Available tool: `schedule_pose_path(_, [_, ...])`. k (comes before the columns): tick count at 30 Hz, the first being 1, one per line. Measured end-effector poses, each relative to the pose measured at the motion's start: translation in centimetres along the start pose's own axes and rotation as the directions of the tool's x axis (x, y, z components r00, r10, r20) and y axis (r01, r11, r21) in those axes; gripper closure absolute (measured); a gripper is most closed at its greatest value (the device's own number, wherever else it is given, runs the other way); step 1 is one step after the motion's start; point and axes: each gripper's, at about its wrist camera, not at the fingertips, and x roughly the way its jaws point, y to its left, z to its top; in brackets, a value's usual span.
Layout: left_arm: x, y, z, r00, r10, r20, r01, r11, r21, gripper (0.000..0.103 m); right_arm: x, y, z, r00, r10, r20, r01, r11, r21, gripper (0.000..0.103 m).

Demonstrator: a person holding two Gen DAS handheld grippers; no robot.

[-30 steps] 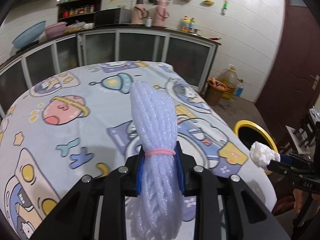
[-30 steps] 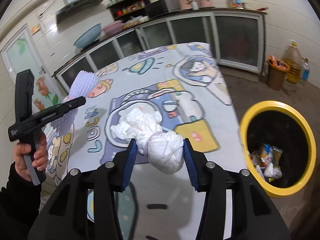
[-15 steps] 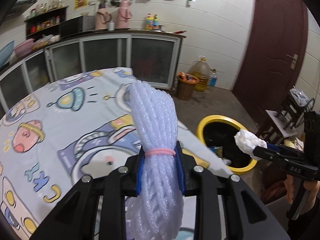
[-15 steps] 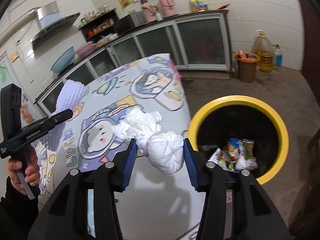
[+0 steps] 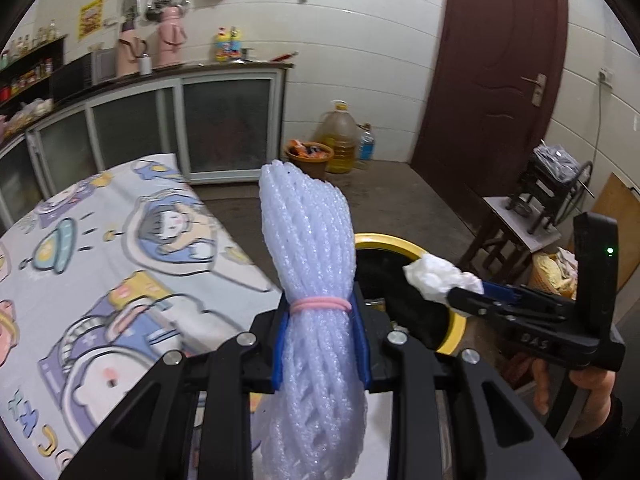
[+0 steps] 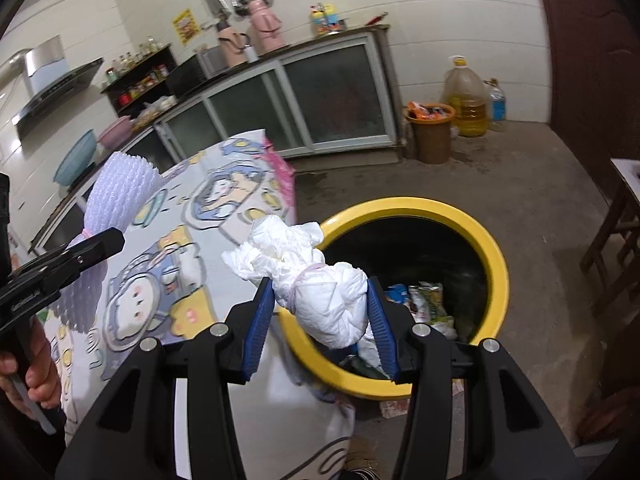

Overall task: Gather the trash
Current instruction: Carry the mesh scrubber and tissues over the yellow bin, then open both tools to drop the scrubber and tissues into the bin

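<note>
My left gripper (image 5: pixel 320 344) is shut on a bundle of white foam netting (image 5: pixel 312 264) tied with a pink band, held upright above the table edge. It also shows in the right wrist view (image 6: pixel 116 196). My right gripper (image 6: pixel 320 320) is shut on a wad of white tissue (image 6: pixel 316 276) tied with a pink band, held over the near rim of the yellow-rimmed trash bin (image 6: pixel 496 264). The bin (image 5: pixel 384 242) holds wrappers (image 6: pixel 424 300). The tissue also shows in the left wrist view (image 5: pixel 436 278).
The table with a cartoon-print cloth (image 5: pixel 100 264) lies to the left of the bin. A brown bin (image 6: pixel 432 132) and an oil jug (image 6: pixel 466 100) stand by the cabinets. A wooden stool (image 5: pixel 516 224) and a brown door (image 5: pixel 492 72) are on the right.
Both grippers have swung right, away from the table, toward the yellow bin. The tissue now hangs over the bin's near rim. Both grips are unchanged.
</note>
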Motion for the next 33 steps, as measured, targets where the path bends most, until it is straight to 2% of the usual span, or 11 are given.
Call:
schedule_pose_path(14, [8.1, -4.4, 0.9, 0.994, -0.078, -0.077, 0.08, 0.997, 0.017, 0.078, 3.1, -5.6, 0.4, 0.997, -0.055, -0.05, 0.061, 0.989, 0.137, 0.058])
schedule_pose_path(24, [11.6, -5.3, 1.0, 0.988, -0.091, -0.123, 0.091, 0.996, -0.007, 0.078, 4.9, -8.1, 0.2, 0.993, -0.086, -0.079, 0.1, 0.977, 0.189, 0.058])
schedule_pose_path(33, [13.4, -5.7, 1.3, 0.987, -0.089, -0.131, 0.088, 0.996, -0.01, 0.078, 5.4, -8.7, 0.1, 0.99, -0.103, -0.092, 0.12, 0.972, 0.2, 0.058])
